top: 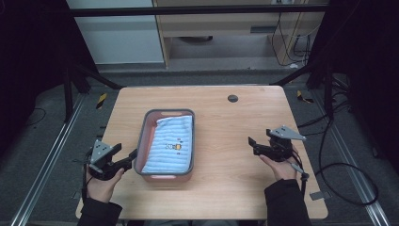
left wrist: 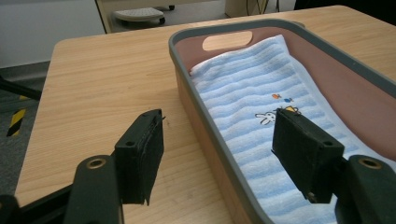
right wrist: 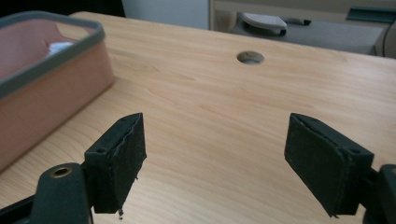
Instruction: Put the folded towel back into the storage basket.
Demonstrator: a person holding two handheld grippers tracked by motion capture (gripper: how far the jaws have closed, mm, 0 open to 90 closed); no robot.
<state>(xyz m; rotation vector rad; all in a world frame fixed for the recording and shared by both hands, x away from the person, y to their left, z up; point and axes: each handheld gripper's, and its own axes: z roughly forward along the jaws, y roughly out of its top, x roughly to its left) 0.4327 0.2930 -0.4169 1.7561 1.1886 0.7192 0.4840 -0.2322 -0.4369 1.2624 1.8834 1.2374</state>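
The left claw (top: 126, 158) stood wide open and held nothing, one jaw over the bare bench (top: 221, 188), the other above the striped blue towel (top: 169, 143) lying folded in the pink tub (top: 141, 136). The tub's grey rim ran between its jaws. The right claw (top: 254, 145) gaped just as wide and empty, the tub well apart to its left, a cable hole (right wrist: 250, 57) ahead of it.
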